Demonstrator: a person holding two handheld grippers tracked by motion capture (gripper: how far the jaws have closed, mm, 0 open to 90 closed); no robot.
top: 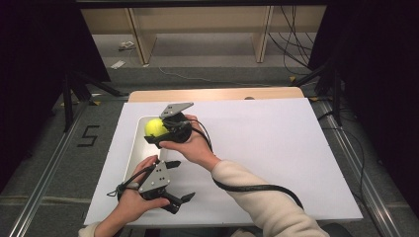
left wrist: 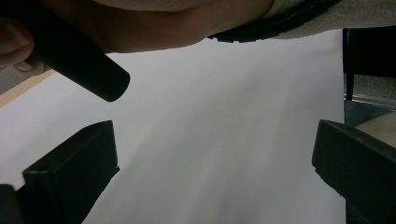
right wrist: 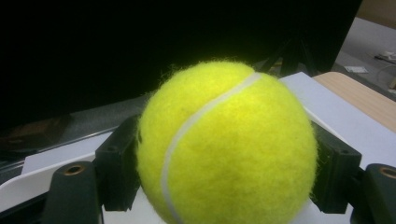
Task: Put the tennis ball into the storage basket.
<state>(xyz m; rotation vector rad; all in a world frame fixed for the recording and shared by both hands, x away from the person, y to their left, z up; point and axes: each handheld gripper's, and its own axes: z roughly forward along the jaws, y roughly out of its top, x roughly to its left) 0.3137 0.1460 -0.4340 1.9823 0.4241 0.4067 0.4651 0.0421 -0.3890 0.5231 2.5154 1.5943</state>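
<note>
One tennis ball [top: 155, 127], one white tray [top: 134, 153], two tongs.

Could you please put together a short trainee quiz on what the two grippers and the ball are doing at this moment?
1. True or false: the right gripper is shut on the fuzzy yellow tennis ball.
2. Over what does the ball hang in the high view? A) the bare wooden table edge B) the white oblong tray C) the grey floor
3. Fill in: the left gripper stands ____, with nothing between its jaws.

Key
1. True; a black jaw presses each side of the ball.
2. B; the ball is above the tray's far end, at the left of the white sheet.
3. open; the left gripper view shows bare sheet between the jaws.
</note>
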